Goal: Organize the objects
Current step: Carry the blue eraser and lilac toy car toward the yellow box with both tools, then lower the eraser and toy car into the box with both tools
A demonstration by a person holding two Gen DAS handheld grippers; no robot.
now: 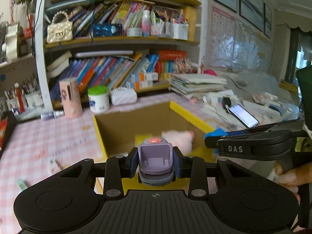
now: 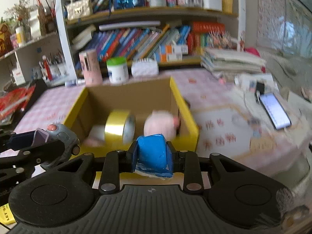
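Both my grippers tilt downward. My left gripper (image 1: 155,160) clamps a purple-grey plastic toy car (image 1: 155,156); my right gripper (image 2: 152,157) pinches a blue wrapped block (image 2: 153,153). Just past the fingers sits the yellow-rimmed cardboard box (image 2: 184,105), holding a gold tape roll (image 2: 119,125) and pink plush toy (image 2: 160,124).

Held aloft just short of the yellow cardboard box (image 2: 187,109): a purple-and-grey toy car (image 1: 155,160) with an orange dome on top, and beside it a blue wrapped block (image 2: 154,154). Already inside the box: a gold tape roll (image 2: 119,125) on edge, a blurred pink plush (image 2: 159,124) at its right wall.
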